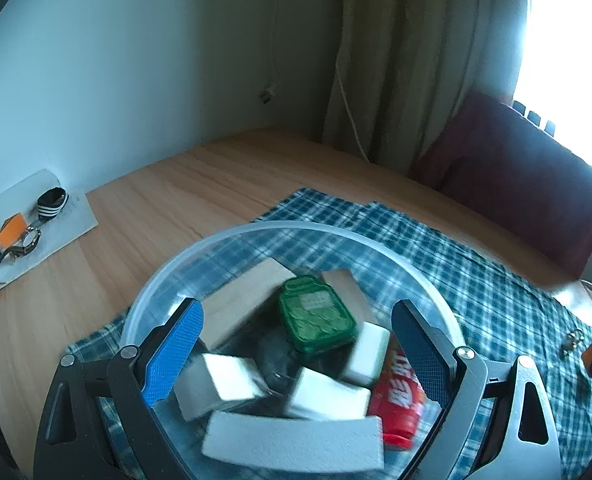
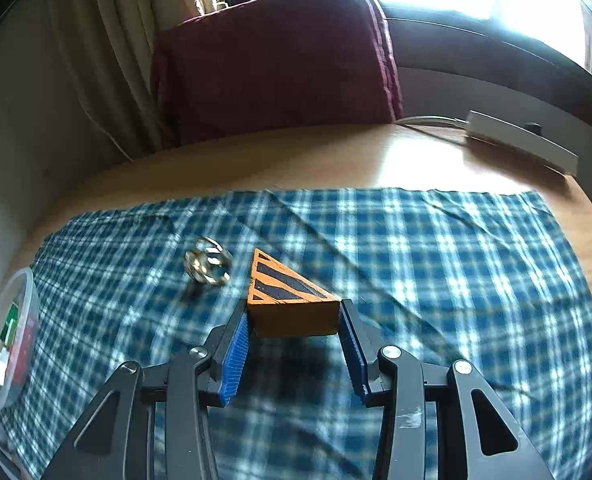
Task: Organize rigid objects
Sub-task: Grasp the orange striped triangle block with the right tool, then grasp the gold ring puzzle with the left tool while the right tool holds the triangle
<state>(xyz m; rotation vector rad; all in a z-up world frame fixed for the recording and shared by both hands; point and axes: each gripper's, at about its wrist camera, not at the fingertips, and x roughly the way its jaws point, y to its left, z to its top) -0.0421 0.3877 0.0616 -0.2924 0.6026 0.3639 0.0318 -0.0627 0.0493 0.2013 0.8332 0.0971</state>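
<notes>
From the left wrist, our left gripper (image 1: pixel 296 344) stands with fingers wide over the clear bowl (image 1: pixel 231 240), holding nothing. Blocks, a green case (image 1: pixel 316 316) and a red bottle (image 1: pixel 396 404) crowd the bowl; dipping lower, we could knock them or tip it.

From the right wrist, our right gripper (image 2: pixel 293 324) pinches the near end of the orange wedge (image 2: pixel 287 300) above the checked cloth (image 2: pixel 456 260). Its slanted sides may let it slip or twist free. The rings (image 2: pixel 207 266), just left, could get swept away.
</notes>
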